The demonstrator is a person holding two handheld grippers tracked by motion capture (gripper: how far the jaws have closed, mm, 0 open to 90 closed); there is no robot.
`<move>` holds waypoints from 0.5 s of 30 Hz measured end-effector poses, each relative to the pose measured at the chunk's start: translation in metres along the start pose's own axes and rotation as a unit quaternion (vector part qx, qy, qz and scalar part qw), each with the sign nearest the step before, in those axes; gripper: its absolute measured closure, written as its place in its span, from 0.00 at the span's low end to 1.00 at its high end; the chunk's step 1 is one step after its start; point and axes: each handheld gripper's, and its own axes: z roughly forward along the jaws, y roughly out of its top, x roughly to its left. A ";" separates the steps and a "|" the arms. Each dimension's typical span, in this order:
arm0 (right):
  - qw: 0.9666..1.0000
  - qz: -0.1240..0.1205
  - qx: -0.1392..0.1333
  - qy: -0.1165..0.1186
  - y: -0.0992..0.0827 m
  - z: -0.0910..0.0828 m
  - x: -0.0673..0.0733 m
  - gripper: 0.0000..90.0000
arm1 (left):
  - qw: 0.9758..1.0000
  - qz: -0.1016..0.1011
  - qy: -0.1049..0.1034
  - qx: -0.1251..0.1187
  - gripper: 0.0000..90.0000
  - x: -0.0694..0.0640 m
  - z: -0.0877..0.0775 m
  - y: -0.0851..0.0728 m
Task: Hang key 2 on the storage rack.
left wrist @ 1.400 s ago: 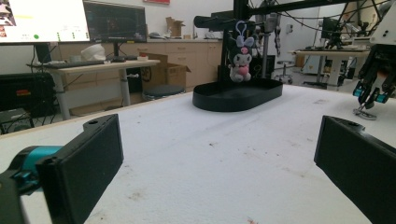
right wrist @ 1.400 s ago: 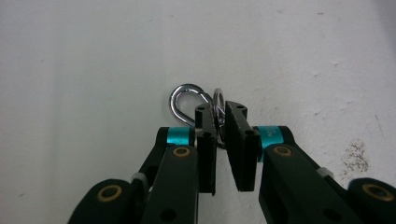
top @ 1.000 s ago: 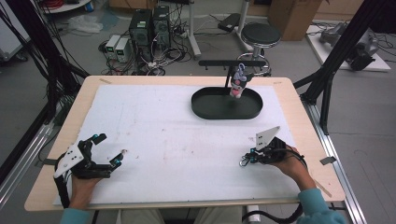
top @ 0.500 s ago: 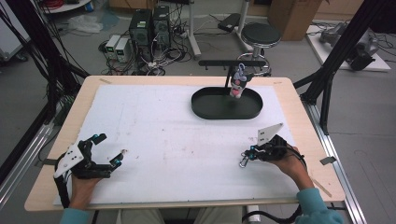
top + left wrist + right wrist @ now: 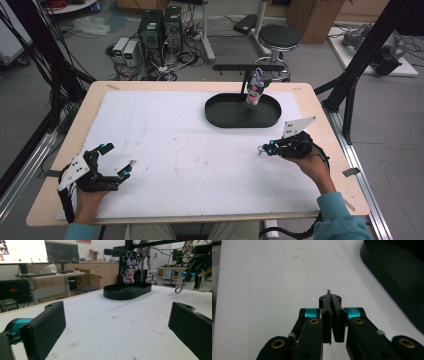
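Note:
A small plush keychain toy (image 5: 256, 88) hangs from a black stand (image 5: 248, 67) over a black oval tray (image 5: 225, 116); the left gripper view shows the toy (image 5: 129, 272) above the tray (image 5: 117, 294). My right gripper (image 5: 267, 148) hovers just above the white mat at the right, shut on a small metal clip (image 5: 261, 149). The clip (image 5: 178, 288) dangles from the right gripper (image 5: 188, 274) in the left gripper view. In its own view the right gripper (image 5: 331, 300) pinches a thin metal edge (image 5: 328, 293). My left gripper (image 5: 118, 157) rests open at the front left, with bare mat in front of the left gripper (image 5: 115, 325).
A white mat (image 5: 180, 150) covers the wooden table (image 5: 310, 95). The tray stands at the back right, a little beyond the right gripper. Black frame posts (image 5: 350, 85) rise beside the table's right edge, and computers and a stool stand on the floor behind.
The right gripper has lifted slightly off the mat and shifted a little toward the tray, still shut on the clip. The left gripper has stayed put.

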 end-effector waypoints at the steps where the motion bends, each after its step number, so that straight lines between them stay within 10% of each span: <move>1: 1.000 0.001 -0.005 -0.002 0.003 -0.002 -0.002 0.98 | 1.000 0.000 0.000 0.000 0.02 0.000 0.000 0.000; 15: 0.996 0.026 -0.069 -0.042 0.063 -0.027 -0.040 0.98 | 1.000 -0.002 0.003 -0.002 0.02 0.000 -0.001 0.000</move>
